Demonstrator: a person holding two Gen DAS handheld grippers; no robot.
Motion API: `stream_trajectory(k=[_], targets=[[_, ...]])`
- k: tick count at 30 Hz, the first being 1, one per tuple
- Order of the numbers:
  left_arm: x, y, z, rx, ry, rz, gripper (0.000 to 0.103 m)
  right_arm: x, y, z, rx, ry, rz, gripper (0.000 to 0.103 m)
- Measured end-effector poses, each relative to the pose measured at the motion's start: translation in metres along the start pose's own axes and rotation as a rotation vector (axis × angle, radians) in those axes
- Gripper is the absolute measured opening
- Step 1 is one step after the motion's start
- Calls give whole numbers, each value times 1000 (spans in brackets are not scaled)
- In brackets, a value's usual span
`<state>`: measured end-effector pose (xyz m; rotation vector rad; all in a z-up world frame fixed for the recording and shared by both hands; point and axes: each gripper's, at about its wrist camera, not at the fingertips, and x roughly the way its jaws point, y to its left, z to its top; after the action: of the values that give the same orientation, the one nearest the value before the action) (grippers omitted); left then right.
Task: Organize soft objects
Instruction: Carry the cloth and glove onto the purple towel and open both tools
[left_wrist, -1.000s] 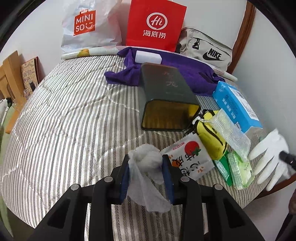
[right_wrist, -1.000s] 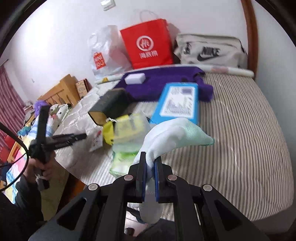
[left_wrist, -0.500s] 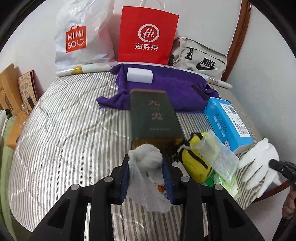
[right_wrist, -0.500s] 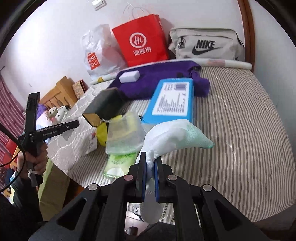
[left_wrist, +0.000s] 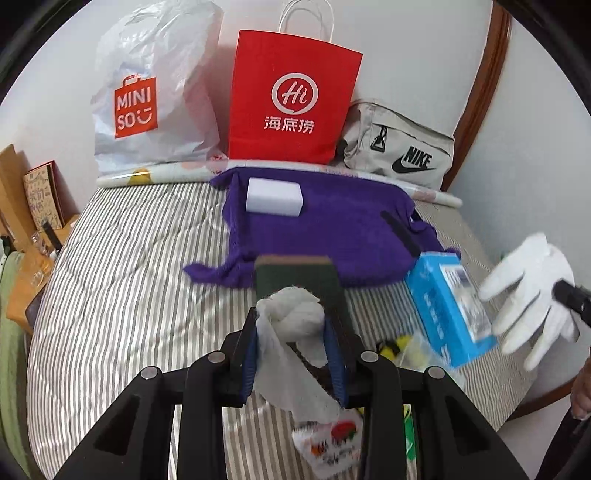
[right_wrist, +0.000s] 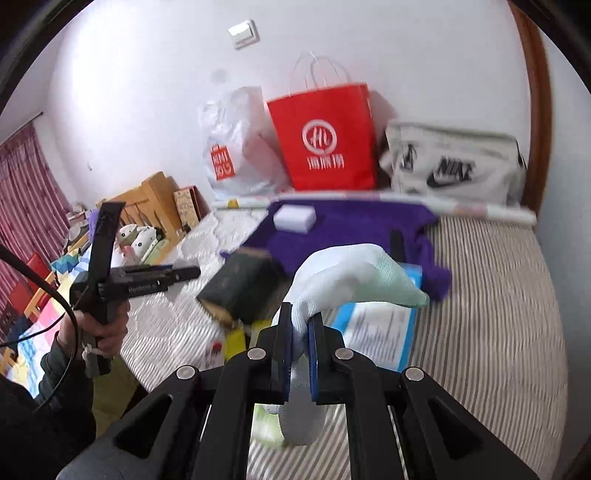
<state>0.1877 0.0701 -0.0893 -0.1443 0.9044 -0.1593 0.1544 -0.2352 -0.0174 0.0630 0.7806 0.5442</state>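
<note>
My left gripper (left_wrist: 291, 332) is shut on a crumpled white cloth (left_wrist: 293, 321) and holds it above the striped bed. My right gripper (right_wrist: 301, 325) is shut on a white glove (right_wrist: 351, 277), also seen at the right in the left wrist view (left_wrist: 532, 295). A purple towel (left_wrist: 325, 225) lies spread at the far side of the bed with a white sponge block (left_wrist: 275, 195) on it. The towel (right_wrist: 351, 229) and sponge (right_wrist: 294, 218) also show in the right wrist view.
A dark green box (left_wrist: 299, 280), a blue box (left_wrist: 447, 306), a yellow pouch (left_wrist: 395, 343) and snack packets (left_wrist: 328, 443) lie near the front of the bed. A red paper bag (left_wrist: 291, 99), a Miniso bag (left_wrist: 147, 96) and a Nike pouch (left_wrist: 402, 151) stand against the wall.
Both grippers have risen and moved forward over the bed with their loads. The purple towel and bags look nearer; the green box now sits lower in both views.
</note>
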Motion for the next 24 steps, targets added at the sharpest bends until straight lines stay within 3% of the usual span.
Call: stream_trajectory(k=[6, 15, 24], targets=[[23, 1, 32, 2, 15, -18, 31, 30, -12, 38, -14, -18, -41, 7], [68, 12, 75, -3, 62, -49, 31, 93, -44, 61, 22, 32, -110, 7], [118, 19, 95, -16, 132, -58, 31, 145, -74, 76, 44, 74, -141, 7]])
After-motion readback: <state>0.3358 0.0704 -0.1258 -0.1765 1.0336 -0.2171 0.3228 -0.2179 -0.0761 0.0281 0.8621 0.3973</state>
